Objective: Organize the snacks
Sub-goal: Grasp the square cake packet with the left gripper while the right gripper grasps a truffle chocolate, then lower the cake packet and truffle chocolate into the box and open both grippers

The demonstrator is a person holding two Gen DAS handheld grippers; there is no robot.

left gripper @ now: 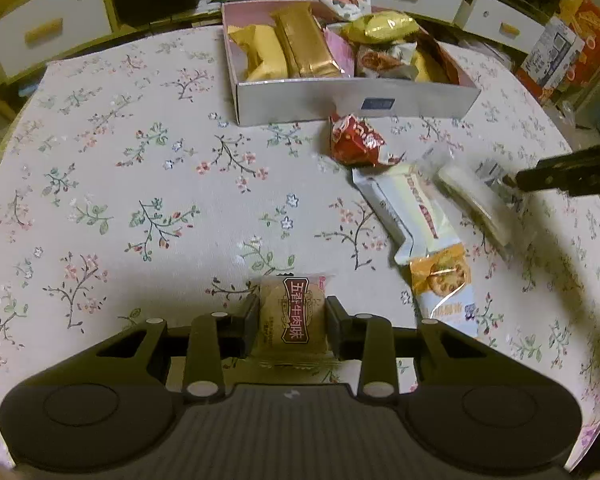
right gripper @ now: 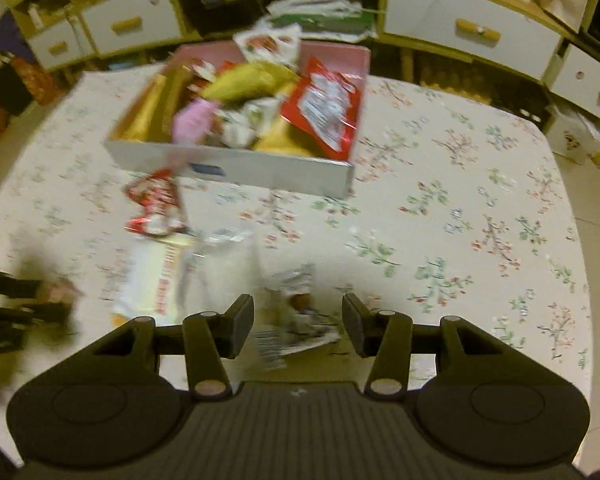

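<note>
Floral tablecloth [left gripper: 120, 168] fills my left view; the silver box [left gripper: 352, 98] holds gold packets [left gripper: 306, 46]. My left gripper [left gripper: 292, 326] clamps a tan biscuit packet [left gripper: 290, 314] with a red label. Right view, blurred: my right gripper [right gripper: 298, 320] stands open astride a crumpled wrapper [right gripper: 296, 328]; a red pouch [right gripper: 326, 102] shows in the box.
</note>
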